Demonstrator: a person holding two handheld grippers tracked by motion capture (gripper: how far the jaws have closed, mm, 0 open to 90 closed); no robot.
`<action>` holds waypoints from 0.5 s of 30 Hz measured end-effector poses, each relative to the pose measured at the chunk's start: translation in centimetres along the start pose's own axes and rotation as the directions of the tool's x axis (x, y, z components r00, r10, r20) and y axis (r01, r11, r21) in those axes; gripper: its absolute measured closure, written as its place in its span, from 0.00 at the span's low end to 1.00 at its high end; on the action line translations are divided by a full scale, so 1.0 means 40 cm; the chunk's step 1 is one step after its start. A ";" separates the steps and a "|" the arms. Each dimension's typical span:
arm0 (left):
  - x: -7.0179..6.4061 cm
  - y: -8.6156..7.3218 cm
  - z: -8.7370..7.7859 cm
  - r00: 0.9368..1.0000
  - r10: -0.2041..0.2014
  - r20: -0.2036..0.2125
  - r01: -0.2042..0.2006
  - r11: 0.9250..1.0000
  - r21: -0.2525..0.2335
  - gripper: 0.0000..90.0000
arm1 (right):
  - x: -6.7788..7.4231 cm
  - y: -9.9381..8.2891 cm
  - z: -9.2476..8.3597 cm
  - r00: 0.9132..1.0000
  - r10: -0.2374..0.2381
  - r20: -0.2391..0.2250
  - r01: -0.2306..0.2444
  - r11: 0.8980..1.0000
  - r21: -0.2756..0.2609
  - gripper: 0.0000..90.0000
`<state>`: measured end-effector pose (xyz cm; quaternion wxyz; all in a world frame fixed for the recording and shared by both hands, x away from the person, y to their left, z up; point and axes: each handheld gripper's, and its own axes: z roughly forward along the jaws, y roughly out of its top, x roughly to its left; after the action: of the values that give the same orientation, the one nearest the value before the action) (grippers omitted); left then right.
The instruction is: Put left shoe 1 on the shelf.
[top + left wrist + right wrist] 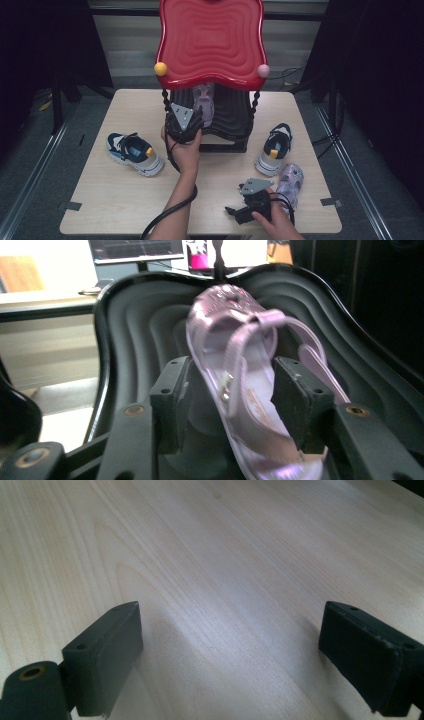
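You are working at a two-tier shoe rack [235, 120] standing at the far middle of the surface [100, 200], under its red top [210, 40]. Your left tool [192, 122] is reaching into the black lower shelf [130, 325], where a lilac sandal [235, 370] is lying with its toe pointing into the rack. In the left gripper view the sandal is sitting between the two pads [172, 390], and a gap is showing on each side: the jaws are standing part open and are not pressing on the shoe. The sandal is resting on the shelf by its own weight, so judge this placement as done or nearly done. Your right tool [239, 209] is lying low at the near edge of the surface, jaws spread wide and holding nothing; bare wood is showing between its pads [105, 655]. Three shoes are remaining on the surface: the second lilac sandal [291, 182] just beside your right hand [272, 220], a blue sneaker [274, 149] right of the rack, and its mate [135, 152] well apart on the left. As a judgement, one shoe of four is stored and three are left. The second sandal is lying nearest to your right tool, so it is the likely next pick.
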<state>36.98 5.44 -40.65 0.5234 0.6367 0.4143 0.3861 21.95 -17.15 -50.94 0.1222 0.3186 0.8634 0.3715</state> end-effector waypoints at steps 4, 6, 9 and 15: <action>0.002 -0.002 -0.014 1.000 -0.004 0.016 0.004 1.000 0.005 0.51 | 0.000 0.000 0.000 1.000 0.000 0.000 0.000 1.000 0.000 0.11; 0.003 -0.001 -0.023 1.000 0.000 0.031 -0.001 1.000 0.014 0.49 | 0.000 0.000 0.000 1.000 -0.001 0.000 0.001 1.000 0.000 0.11; 0.005 -0.003 -0.038 0.999 0.001 0.045 -0.002 1.000 0.029 0.47 | 0.000 0.000 0.000 1.000 0.000 0.000 0.000 1.000 0.000 0.11; 0.008 -0.003 -0.070 0.996 0.028 0.080 -0.033 0.998 0.059 0.43 | 0.000 0.000 0.000 1.000 0.000 0.000 0.000 1.000 0.000 0.11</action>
<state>34.51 6.72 -40.32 0.5140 0.6733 0.3948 0.3558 21.96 -17.15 -50.94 0.1222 0.3185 0.8634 0.3717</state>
